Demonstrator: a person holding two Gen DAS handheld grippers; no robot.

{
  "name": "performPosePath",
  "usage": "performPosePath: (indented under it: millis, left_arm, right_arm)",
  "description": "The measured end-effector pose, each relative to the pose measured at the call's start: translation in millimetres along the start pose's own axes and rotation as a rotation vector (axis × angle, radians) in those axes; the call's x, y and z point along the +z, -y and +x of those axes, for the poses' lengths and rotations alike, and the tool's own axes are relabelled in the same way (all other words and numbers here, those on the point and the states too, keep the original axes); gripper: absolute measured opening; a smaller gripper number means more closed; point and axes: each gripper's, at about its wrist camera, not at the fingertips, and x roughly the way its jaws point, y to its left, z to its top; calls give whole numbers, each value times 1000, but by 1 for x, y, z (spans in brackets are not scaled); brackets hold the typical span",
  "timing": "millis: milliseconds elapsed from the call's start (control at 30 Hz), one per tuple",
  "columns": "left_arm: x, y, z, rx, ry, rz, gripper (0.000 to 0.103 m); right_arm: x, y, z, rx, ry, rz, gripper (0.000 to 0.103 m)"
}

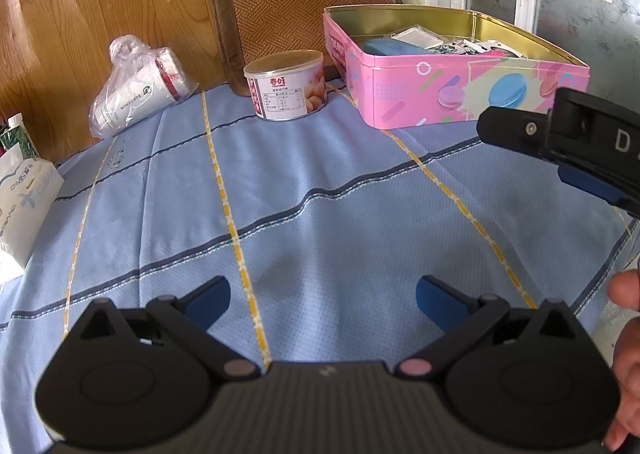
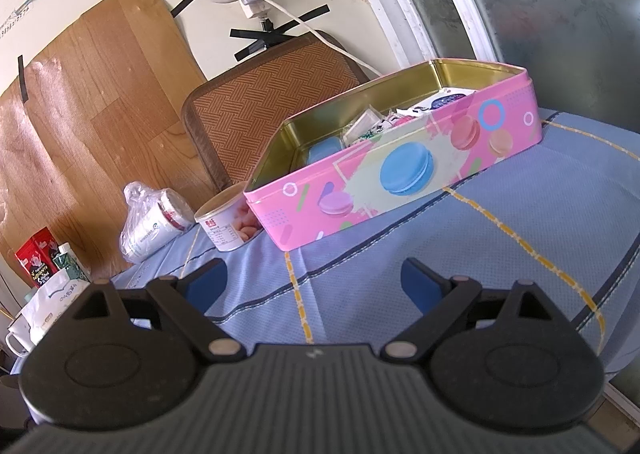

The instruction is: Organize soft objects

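Left wrist view: left gripper (image 1: 323,296) and right gripper (image 2: 314,278), jaws spread and empty, hover over the blue cloth (image 1: 320,190) in front of the pink tin (image 1: 460,94). Limp and light, the cloth probably handles best pinched at a raised fold.

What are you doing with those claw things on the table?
A person holds a claw in each hand over a blue cloth spread on the table. Both the left claw and the right claw are open and hold nothing. At the far side stand an open pink tin with small things inside, a can and a plastic bag. The cloth lies flat; folding has not begun.
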Motion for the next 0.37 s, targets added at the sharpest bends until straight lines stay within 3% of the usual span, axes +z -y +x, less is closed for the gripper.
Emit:
performPosePath:
  millis: [367]
  left_arm:
    - [2,-5,-5,-46,24,-3,103]
  right_arm:
    - [3,-2,0,2,0,-11,96]
